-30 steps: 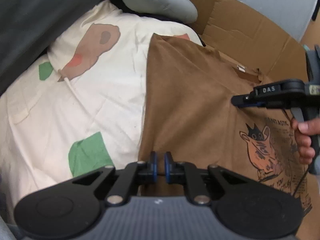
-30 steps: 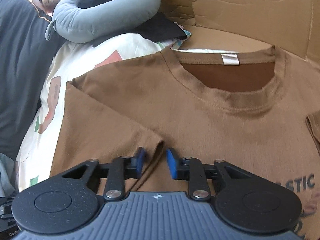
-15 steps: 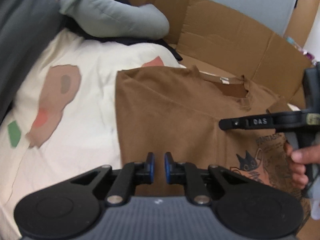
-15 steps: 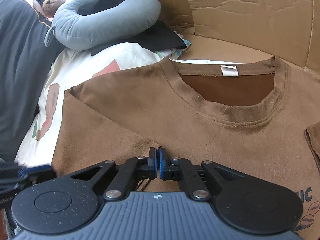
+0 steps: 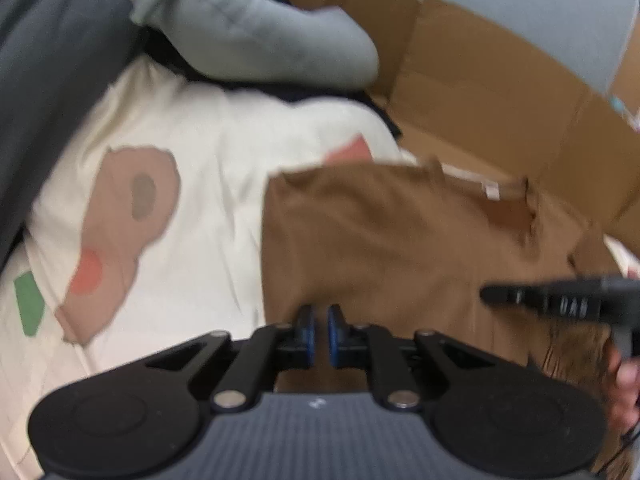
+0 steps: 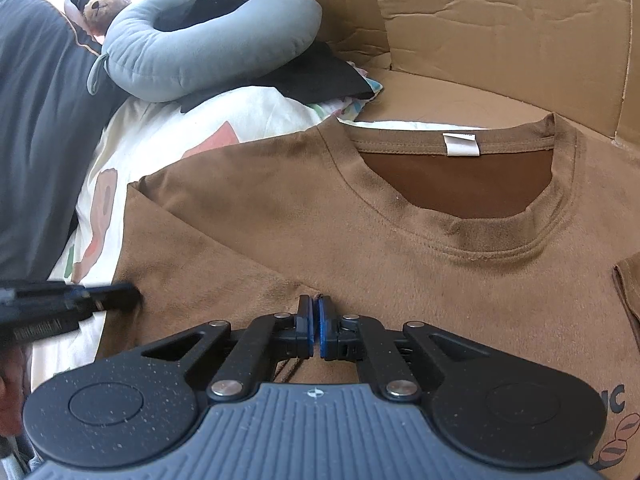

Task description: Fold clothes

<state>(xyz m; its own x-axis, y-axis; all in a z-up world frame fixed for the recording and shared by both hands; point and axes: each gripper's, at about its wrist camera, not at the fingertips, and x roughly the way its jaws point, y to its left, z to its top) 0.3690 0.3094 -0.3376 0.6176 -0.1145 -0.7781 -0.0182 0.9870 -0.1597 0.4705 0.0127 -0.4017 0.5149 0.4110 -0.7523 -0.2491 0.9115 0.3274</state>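
Between the blue pads of the right gripper (image 6: 315, 312), a small ridge of the brown T-shirt (image 6: 400, 240) stands up. The jaws are pressed together on it, so this gripper has the cloth pinched where the folded-in sleeve meets the chest. Ahead of the gripper the shirt lies flat and face up, its neckline open and a white label (image 6: 461, 145) showing inside the collar. Part of a dark print shows at the gripper's lower right.

To the right gripper's left, the left gripper (image 5: 318, 320) reaches to the shirt's side edge, its tip at or just above the fabric. In its own blurred view, its jaws stand almost closed with a narrow slit between the pads, and brown cloth lies right under and ahead of them. Whether any of it is caught in the slit cannot be told. A hand (image 5: 628, 376) shows at that view's right edge, under the right gripper's black finger.

Beyond the shirt's collar rises a wall of cardboard (image 6: 500, 32). The shirt's left part rests on a cream bedsheet (image 5: 208, 208) with brown, green and red patches. Further ahead and left of both grippers lies a grey-blue neck pillow (image 6: 208, 48) on a black cloth (image 6: 320, 76), with a teddy bear (image 6: 106, 2) behind it and a dark grey cushion (image 6: 36, 140) along the left side.
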